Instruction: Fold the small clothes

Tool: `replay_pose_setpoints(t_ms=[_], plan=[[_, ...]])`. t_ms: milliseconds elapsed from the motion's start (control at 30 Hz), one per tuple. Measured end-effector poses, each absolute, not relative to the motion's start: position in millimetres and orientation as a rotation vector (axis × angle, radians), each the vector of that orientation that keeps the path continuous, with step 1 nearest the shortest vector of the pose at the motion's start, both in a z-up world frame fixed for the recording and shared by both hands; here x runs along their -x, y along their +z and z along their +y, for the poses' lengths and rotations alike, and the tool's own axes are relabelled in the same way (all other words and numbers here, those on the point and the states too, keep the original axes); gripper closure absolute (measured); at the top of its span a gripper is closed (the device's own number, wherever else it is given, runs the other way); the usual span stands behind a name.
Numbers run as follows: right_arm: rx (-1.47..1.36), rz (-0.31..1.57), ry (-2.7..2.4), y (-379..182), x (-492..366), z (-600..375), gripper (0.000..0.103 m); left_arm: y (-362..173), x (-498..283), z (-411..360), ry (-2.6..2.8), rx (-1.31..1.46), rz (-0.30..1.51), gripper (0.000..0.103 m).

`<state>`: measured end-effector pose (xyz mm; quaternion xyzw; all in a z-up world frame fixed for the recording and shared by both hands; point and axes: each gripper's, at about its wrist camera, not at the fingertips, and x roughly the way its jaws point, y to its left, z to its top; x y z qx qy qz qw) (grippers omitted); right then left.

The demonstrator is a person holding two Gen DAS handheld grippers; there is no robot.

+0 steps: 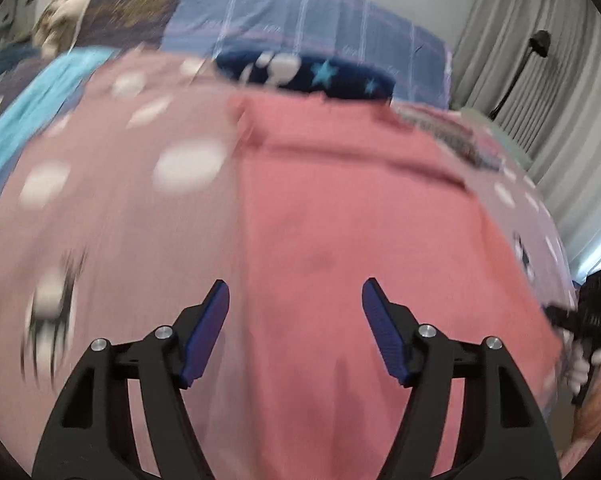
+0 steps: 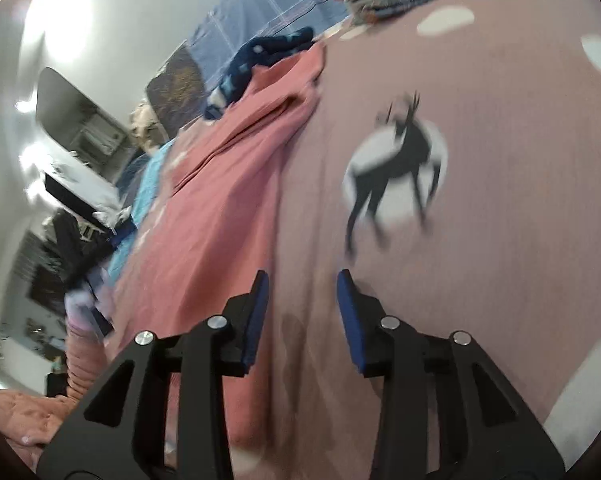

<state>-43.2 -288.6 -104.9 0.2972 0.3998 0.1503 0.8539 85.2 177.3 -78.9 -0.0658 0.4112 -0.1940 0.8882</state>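
Cloth all over, matt; tools hard plastic w/ metal bolts.
Salmon garment (image 1: 360, 220): soft matt knit. Bed cover (image 2: 500, 120): matt pink cloth w/ printed deer. Left tool (image 1: 296, 300), right tool (image 2: 302, 284): matt black plastic, ribbed blue pads, shiny bolts.

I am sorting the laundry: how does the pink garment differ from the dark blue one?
The pink garment is plain and lies spread out in front; the dark blue garment has light star prints and lies bunched behind it. Both rest on the dotted pink bedcover.
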Motion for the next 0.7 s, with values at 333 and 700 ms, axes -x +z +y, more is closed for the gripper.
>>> replay_pose_setpoints(t_ms=[333,700], plan=[[-0.672,0.869,0.447,-105.9,75.5,-273.6,0.061,-102.0,-7.1,195.1,-0.497,0.267,0.908,0.034],[-0.700,0.889,0.473,-111.0,79.7,-266.7,0.060,-107.6,4.3,193.4,-0.556,0.346,0.906,0.040]])
